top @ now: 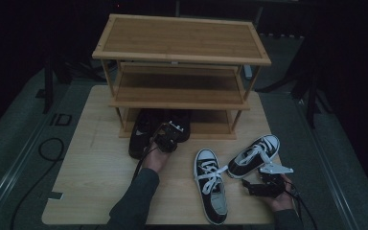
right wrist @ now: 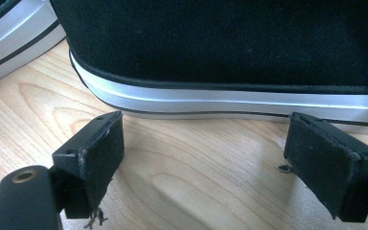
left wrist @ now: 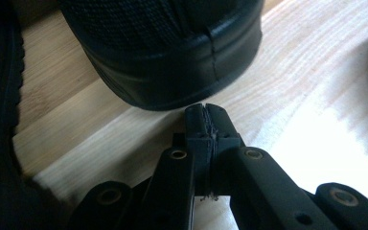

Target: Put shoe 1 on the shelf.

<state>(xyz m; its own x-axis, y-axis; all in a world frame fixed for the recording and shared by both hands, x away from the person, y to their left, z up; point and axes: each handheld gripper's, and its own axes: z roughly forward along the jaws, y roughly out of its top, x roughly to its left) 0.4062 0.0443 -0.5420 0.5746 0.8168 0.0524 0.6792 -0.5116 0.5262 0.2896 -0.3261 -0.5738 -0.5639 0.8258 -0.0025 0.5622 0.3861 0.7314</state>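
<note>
Black shoes: a dark pair (top: 159, 125) sits at the rack's lowest shelf, heels toward the person, partly under the shelf above. In the left gripper view a rounded black heel (left wrist: 172, 62) lies just ahead of the jaw tips.
Left gripper (top: 168, 135): jaws pressed together, nothing between them, tips right at the heel; whether they touch it I cannot tell.
Step in hand: judged to be nudging this shoe fully onto the shelf. Push low on the sole rim, straight along the shoe, so it slides and does not twist into its mate.
Rack (top: 182, 60): three bamboo shelves, standing at the far side of the counter (top: 96, 172).
Sneakers: two black-and-white laced ones (top: 211, 184) (top: 255, 155) lie on the counter at right.
Right gripper (top: 264, 186): jaws spread wide, empty, facing the white sole (right wrist: 230, 98) of a sneaker, just short of it.
</note>
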